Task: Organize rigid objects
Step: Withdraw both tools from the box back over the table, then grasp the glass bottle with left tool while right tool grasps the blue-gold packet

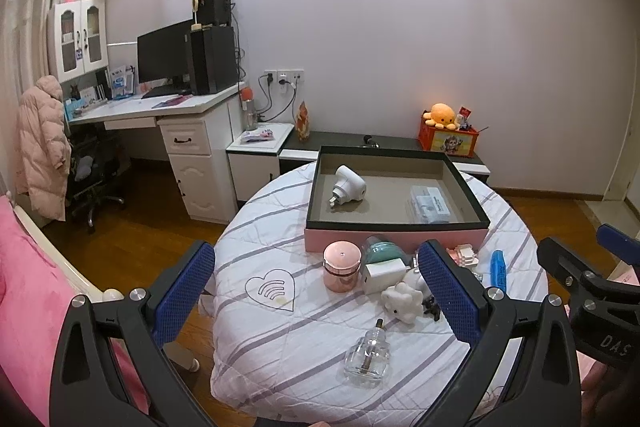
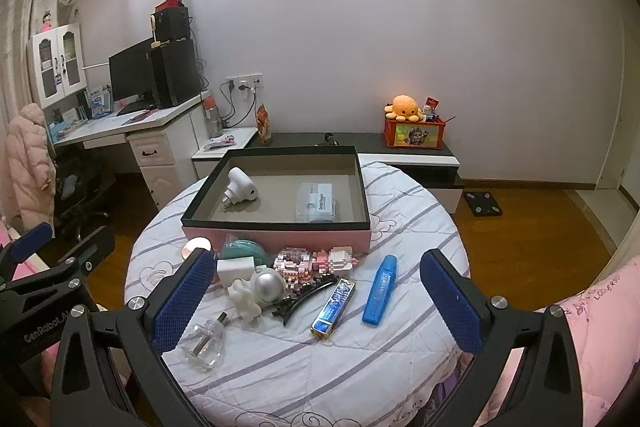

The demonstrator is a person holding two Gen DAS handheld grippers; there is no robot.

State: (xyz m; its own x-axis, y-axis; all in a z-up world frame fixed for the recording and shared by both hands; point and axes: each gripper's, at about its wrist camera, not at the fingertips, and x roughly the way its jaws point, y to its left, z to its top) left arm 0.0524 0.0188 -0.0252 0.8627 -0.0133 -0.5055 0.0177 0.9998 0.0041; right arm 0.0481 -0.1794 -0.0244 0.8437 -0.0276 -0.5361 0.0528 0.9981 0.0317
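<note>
Clutter before pink box (image 2: 276, 233) (both tools (image 1: 320, 295) (image 2: 320, 297) agape, empty).

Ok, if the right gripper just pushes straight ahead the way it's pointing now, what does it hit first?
Probably the blue harmonica, which lies near the midline between the open right gripper fingers, with the blue marker just to its right. Beyond them stands the pink box. Depth is hard to judge through the fisheye.

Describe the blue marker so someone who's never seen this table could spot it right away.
Find the round table with the striped cloth and the pink box on it. In front of the box's right end lies the marker, a bright blue capped stick, alone at the right edge of the clutter. The harmonica to its left is flatter and shiny, with gold trim.
</note>
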